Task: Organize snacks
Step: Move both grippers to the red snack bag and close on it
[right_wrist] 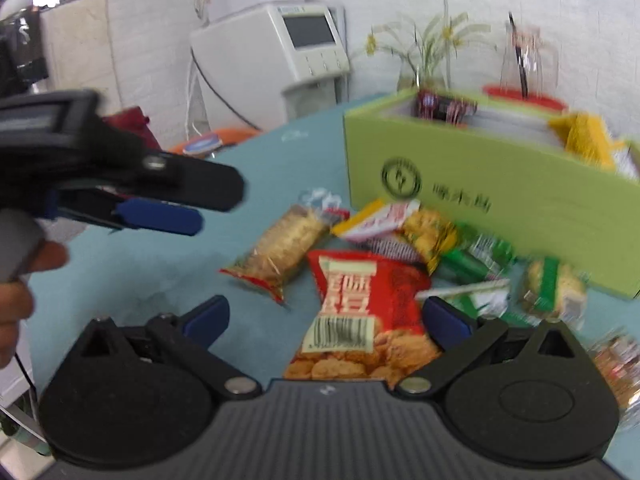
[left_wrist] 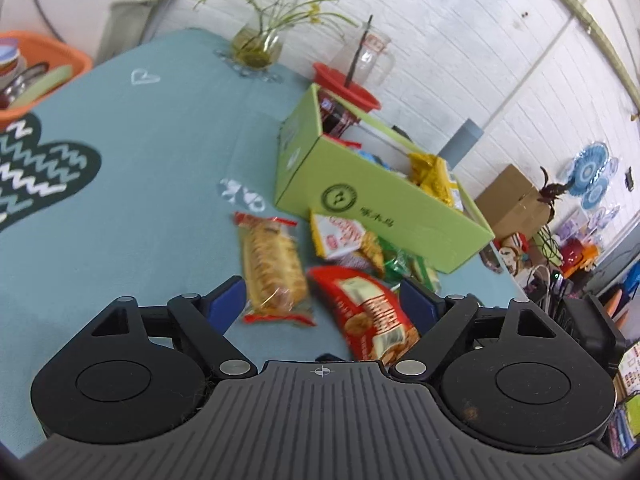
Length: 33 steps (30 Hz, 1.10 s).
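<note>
An open green box [left_wrist: 384, 208] [right_wrist: 480, 184] stands on the teal tablecloth [left_wrist: 160, 152] with a yellow packet [left_wrist: 432, 172] and other snacks inside. In front of it lie loose snacks: a clear pack of crackers [left_wrist: 272, 268] [right_wrist: 280, 248], a red snack bag [left_wrist: 372, 312] [right_wrist: 360, 304], a yellow-and-white packet [left_wrist: 340, 236] and green packets [right_wrist: 480, 256]. My left gripper [left_wrist: 320, 302] is open just above the cracker pack and the red bag, its pads pressing on neither. My right gripper [right_wrist: 326, 322] is wide open with the red bag between its fingers, untouched.
A glass vase with a plant [left_wrist: 256, 46] and a glass jug on a red lid [left_wrist: 368, 60] stand behind the box. An orange basin [left_wrist: 40, 68] sits beyond the table's left edge. The left gripper's fingers [right_wrist: 160, 216] and a hand [right_wrist: 16, 280] reach in from the left.
</note>
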### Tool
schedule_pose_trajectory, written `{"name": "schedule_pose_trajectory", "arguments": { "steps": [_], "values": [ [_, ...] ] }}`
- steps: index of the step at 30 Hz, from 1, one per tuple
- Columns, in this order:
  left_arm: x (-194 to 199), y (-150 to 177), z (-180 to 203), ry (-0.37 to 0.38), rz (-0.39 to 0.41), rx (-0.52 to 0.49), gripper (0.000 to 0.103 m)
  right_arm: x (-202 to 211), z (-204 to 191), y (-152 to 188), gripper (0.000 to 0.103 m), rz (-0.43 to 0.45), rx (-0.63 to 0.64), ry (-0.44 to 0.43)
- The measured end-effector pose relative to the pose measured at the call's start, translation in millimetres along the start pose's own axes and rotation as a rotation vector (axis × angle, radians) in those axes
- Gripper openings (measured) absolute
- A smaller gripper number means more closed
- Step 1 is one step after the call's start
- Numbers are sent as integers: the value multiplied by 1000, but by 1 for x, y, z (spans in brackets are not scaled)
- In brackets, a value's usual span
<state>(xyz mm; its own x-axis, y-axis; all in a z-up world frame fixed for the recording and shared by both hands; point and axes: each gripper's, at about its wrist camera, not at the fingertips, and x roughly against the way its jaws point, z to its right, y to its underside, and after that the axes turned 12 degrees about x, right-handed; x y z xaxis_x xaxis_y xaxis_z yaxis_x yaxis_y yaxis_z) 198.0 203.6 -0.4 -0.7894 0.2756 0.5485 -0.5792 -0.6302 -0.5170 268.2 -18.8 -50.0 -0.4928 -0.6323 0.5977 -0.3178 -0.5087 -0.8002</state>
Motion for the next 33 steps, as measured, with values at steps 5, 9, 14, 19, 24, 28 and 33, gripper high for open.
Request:
{"name": "schedule_pose_trajectory", "arguments": {
  "steps": [5,9,14,19,24,28,33],
  "values": [
    [-18,16,-3,50,-116,-1,66,2,-32,9,102,8,70,2],
    [-35,26,11,77,-172,-38,63,-3,-38,10,102,-42,87,42],
    [-49,28,19,74,-197,-41,59,-1,-33,11,102,-43,89,27],
    [-55,27,24,53,-208,-56,49,1,-36,10,102,-44,101,26],
    [-50,44,35,56,-258,-111,42,20,-50,16,102,-30,164,59],
    [-38,63,46,53,-284,-169,50,41,-55,26,102,-36,168,34],
    [-29,41,47,51,-193,-134,65,58,-40,32,102,-8,93,52]
  ]
}}
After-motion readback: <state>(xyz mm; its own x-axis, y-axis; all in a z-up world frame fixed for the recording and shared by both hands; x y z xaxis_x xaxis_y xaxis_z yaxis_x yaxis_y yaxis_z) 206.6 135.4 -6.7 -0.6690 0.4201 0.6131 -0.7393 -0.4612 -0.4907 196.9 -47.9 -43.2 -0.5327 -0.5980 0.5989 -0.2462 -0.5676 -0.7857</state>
